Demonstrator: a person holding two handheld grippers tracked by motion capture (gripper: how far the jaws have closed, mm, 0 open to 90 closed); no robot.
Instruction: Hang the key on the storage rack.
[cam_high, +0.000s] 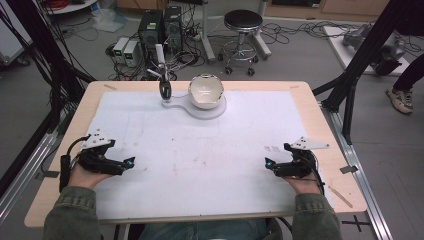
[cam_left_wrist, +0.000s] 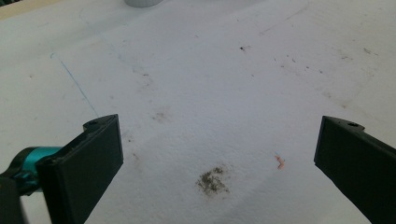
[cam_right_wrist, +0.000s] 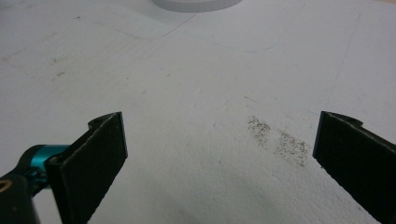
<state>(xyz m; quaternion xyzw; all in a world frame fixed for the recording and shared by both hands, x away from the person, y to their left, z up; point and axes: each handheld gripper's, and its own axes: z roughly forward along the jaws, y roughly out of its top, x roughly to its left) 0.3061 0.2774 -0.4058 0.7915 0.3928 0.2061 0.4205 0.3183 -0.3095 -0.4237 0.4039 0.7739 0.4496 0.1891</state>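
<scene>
While both hands rest low on the white sheet (cam_high: 200, 160), the left gripper (cam_high: 131, 162) and right gripper (cam_high: 268, 163) gape wide (holding nothing). Far ahead, a shiny round bowl (cam_high: 205, 91) sits on its flat white base (cam_high: 216, 110).

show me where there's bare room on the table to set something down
The white sheet is bare across its whole middle, between the left tool and right tool, and up to the white base. Its far corners are free too. Only the far centre is crowded: the bowl and dark upright piece.
</scene>
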